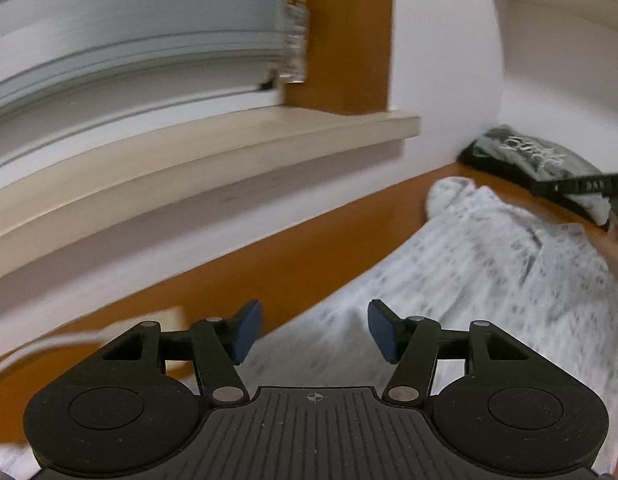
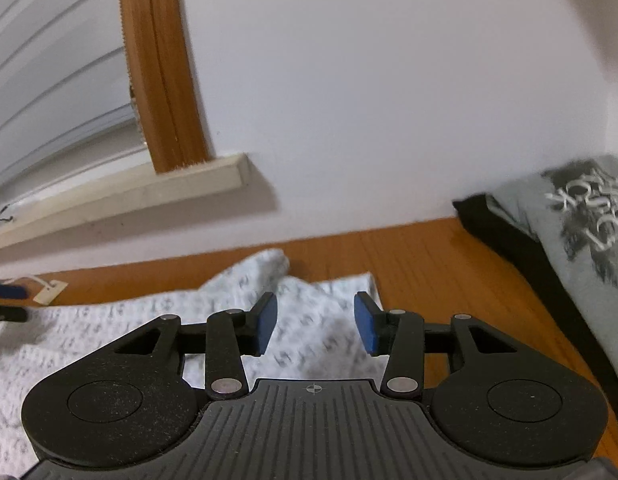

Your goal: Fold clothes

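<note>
Nearest to me, my left hand-held gripper hangs with its blue pads spread wide and nothing between them, pointed along the near edge of the white patterned garment. My right hand-held gripper is likewise released, jaws apart and empty, hovering just above the same cloth near its far corner. I judge both are held low and parted because a fold needs two pinches at once, one at each end of a hem.

The white patterned garment lies spread on the orange wooden surface, mostly flat, with one rounded lump (a sleeve or a collar, I cannot tell which) bunched at its far edge toward the wall. Whether it is laid out for a fold or already folded once, the blur does not settle; I see no clean doubled edge.

Farther right, a grey printed shirt sits on something black, pushed against the wall, apparently flat and squared. It may be a finished piece set out of the way, or one waiting.

Beyond that, the pale window sill and blinds.
</note>
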`<state>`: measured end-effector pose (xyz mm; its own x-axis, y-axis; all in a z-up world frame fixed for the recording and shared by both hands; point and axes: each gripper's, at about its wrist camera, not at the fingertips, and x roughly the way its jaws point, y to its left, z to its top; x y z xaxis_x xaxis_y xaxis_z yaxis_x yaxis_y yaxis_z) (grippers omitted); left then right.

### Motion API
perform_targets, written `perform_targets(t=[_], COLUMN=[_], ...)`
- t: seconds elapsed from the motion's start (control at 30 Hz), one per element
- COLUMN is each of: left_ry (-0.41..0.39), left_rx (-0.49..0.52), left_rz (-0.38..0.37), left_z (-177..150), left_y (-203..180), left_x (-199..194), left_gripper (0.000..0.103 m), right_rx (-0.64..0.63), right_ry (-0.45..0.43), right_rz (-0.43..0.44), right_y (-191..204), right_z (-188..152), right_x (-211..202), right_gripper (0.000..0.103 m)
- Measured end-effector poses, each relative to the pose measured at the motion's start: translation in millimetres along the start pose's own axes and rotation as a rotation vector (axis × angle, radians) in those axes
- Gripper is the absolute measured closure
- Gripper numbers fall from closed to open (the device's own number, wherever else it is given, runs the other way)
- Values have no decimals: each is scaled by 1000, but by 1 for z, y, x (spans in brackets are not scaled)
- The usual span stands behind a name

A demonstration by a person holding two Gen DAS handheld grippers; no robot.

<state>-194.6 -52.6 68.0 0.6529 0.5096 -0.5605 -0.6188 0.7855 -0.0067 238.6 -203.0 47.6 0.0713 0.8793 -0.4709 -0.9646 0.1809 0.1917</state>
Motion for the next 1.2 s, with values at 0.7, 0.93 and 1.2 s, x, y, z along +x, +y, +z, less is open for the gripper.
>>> perform_targets(t=[0.7, 0.93, 1.2], left_ry=[36, 27, 16], left_rx=[123, 89, 68], left_rz=[-3, -28, -52], left_z=[-6, -5, -4], left_y=[-34, -28, -25], left_x=[47, 45, 43], left_gripper=[31, 25, 23], right_rx=[-108, -129, -100], right_ry=[109, 127, 103], right_rz=[-30, -43, -59], right_y=[9, 12, 6], right_z=[-33, -34, -31], right_x=[31, 34, 29], right_gripper=[49, 47, 48])
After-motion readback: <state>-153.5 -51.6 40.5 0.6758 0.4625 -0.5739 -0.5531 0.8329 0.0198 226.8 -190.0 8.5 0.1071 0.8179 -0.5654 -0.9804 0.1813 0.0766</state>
